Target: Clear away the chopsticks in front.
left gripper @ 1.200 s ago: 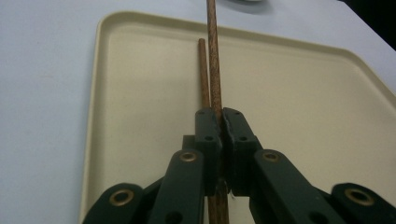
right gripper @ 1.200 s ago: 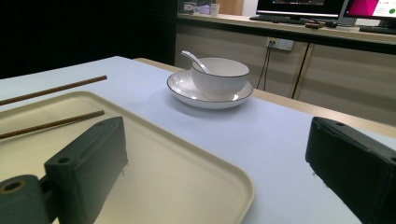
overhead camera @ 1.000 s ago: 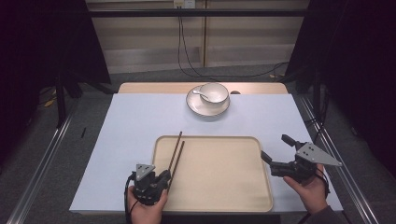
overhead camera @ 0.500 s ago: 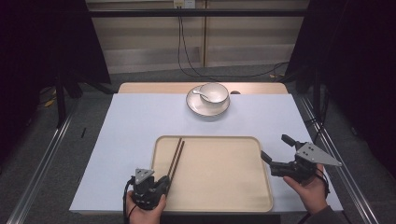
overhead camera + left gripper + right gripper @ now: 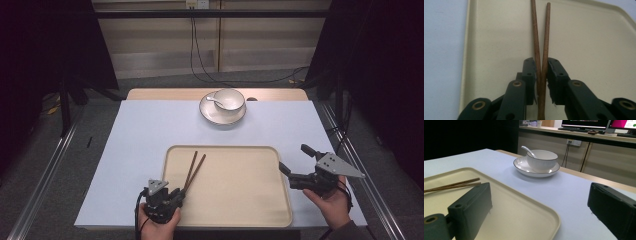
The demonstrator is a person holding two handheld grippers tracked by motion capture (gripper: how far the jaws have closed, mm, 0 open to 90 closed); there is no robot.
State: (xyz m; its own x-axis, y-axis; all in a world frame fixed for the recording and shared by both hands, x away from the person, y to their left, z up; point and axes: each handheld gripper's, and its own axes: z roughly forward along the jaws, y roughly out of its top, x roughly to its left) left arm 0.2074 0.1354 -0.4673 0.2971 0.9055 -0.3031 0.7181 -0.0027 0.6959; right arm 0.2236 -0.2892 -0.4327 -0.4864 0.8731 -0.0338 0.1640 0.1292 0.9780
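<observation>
Two brown chopsticks (image 5: 194, 167) lie on the left part of the beige tray (image 5: 240, 195), fanned into a narrow V. My left gripper (image 5: 181, 192) sits at the tray's near left corner. In the left gripper view its jaws flank the chopsticks (image 5: 540, 50) near their close ends. The pads (image 5: 530, 72) still touch both sticks, though the jaws have just been opening a little. My right gripper (image 5: 292, 157) stands open at the tray's right edge, nothing between its jaws. The right gripper (image 5: 539, 195) faces the bowl.
A white bowl (image 5: 230, 99) with a spoon (image 5: 214, 100) in it stands on a white plate (image 5: 212, 114) at the far middle of the pale blue table cover (image 5: 140, 150). The right gripper view shows that bowl (image 5: 542, 160) beyond the tray rim (image 5: 549, 216).
The chopsticks' far tips have come down from past the tray's far rim onto the tray and have spread apart. Neither hand has shifted.
</observation>
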